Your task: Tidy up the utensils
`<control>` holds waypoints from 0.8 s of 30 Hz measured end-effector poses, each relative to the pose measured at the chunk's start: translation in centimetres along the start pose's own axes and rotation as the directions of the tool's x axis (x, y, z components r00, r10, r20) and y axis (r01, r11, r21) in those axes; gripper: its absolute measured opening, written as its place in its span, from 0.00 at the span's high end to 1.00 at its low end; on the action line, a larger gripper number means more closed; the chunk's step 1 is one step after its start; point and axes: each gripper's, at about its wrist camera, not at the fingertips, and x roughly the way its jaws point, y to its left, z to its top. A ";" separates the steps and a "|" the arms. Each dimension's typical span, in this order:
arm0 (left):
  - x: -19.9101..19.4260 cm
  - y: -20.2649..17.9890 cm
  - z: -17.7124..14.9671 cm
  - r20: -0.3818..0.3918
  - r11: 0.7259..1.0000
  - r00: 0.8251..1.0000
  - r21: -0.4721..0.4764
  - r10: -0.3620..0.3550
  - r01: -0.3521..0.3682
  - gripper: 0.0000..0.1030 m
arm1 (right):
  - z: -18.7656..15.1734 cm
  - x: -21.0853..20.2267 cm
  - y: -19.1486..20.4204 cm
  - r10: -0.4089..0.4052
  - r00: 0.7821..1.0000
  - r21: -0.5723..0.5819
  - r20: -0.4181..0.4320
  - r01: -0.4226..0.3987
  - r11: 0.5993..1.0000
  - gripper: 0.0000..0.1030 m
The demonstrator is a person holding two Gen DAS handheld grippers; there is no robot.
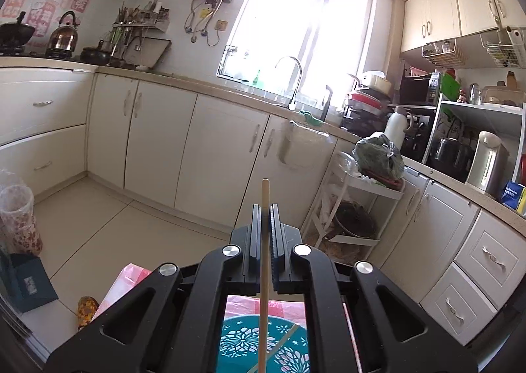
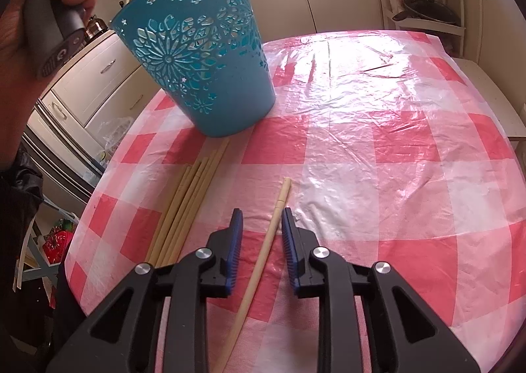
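My left gripper (image 1: 265, 208) is shut on a pale wooden chopstick (image 1: 264, 261), held upright above the teal cut-out holder (image 1: 243, 340), whose open top shows below the jaws. In the right wrist view the same teal holder (image 2: 197, 54) stands on the pink checked table at the far left. My right gripper (image 2: 262, 218) is open, its blue pads either side of a single chopstick (image 2: 263, 258) lying on the cloth. A bundle of several chopsticks (image 2: 184, 205) lies to the left of it. The hand on the left gripper's handle (image 2: 56, 21) shows at the top left.
The pink and white checked plastic cloth (image 2: 378, 149) covers the table. Cream kitchen cabinets (image 1: 203, 146), a sink and tap (image 1: 292, 83) and a white trolley (image 1: 358, 208) stand beyond the table. A patterned bin (image 1: 19, 218) is on the floor.
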 end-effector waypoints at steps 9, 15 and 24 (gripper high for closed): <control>0.4 1.3 -3.8 -0.026 0.998 0.998 0.032 0.057 -0.056 0.96 | 0.0 0.0 0.0 0.000 1.000 0.000 0.001 0.000 1.000 0.75; -0.1 1.6 -5.0 -0.071 0.996 0.996 0.074 0.059 -0.054 0.96 | 0.0 0.0 0.0 0.000 1.000 0.000 0.002 0.000 1.000 0.75; -3.8 3.0 -5.6 -0.116 0.988 0.987 0.125 0.108 -0.093 0.45 | 0.0 -0.1 0.0 0.001 1.000 0.002 0.002 -0.001 1.000 0.75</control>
